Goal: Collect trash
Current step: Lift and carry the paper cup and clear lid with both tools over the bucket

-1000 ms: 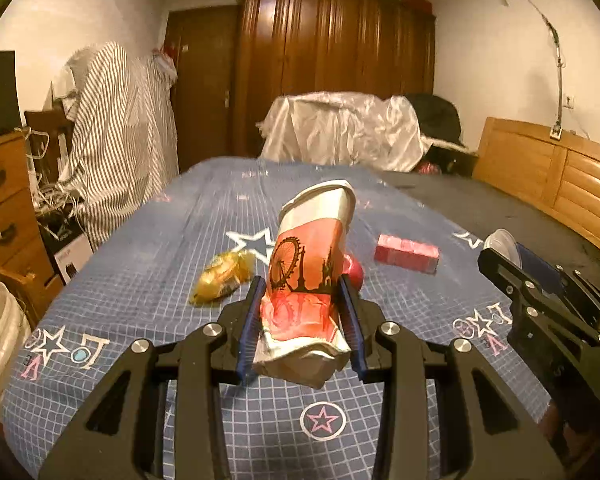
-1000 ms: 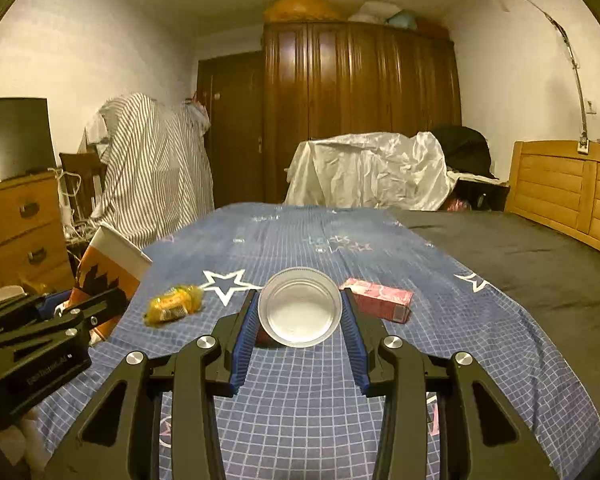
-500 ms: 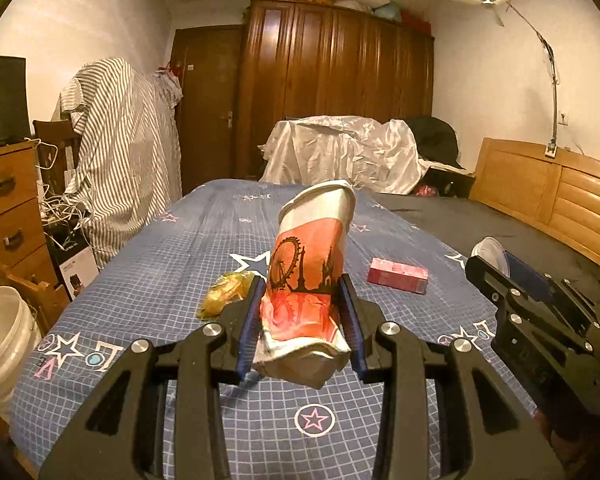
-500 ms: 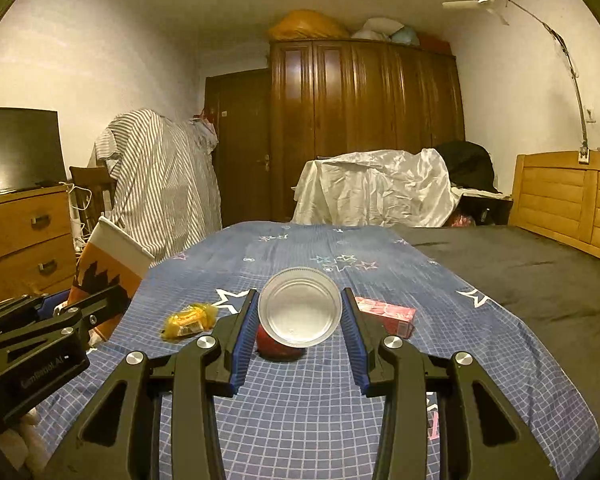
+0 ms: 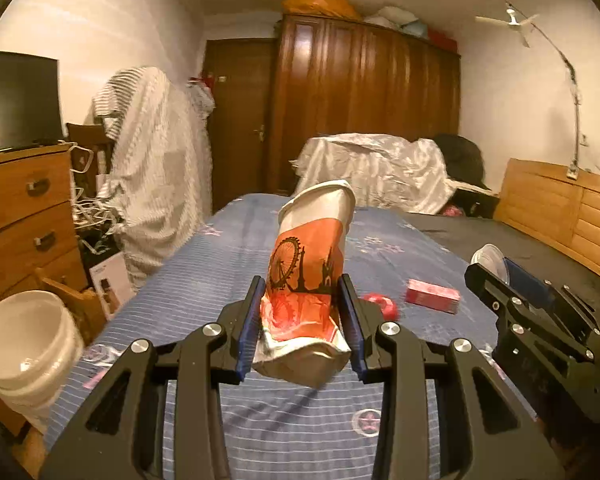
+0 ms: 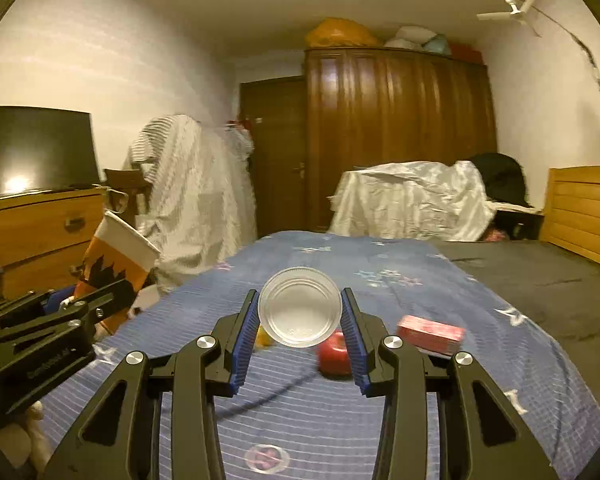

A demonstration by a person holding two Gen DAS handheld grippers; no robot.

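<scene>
My left gripper [image 5: 302, 320] is shut on a crushed orange and white paper cup [image 5: 308, 272] and holds it above the blue bed cover [image 5: 220, 280]. My right gripper [image 6: 300, 328] is shut on a clear plastic cup [image 6: 300, 306], its bottom facing the camera. On the cover lie a pink box [image 6: 430, 332], a red round thing [image 6: 334, 354] and a yellow wrapper [image 6: 264, 340], partly hidden behind the clear cup. The paper cup also shows in the right wrist view [image 6: 116, 264]; the right gripper shows at the right of the left wrist view [image 5: 540, 332].
A white bucket [image 5: 24, 356] stands on the floor left of the bed, next to a wooden dresser [image 5: 24, 216]. A wooden headboard [image 5: 560, 208] runs along the right. A wardrobe [image 5: 364, 112] and covered furniture [image 5: 372, 172] stand behind the bed's far end.
Both grippers have risen and pulled back from the bed, turning left, each still holding its cup. The white bucket has come further into the left wrist view.
</scene>
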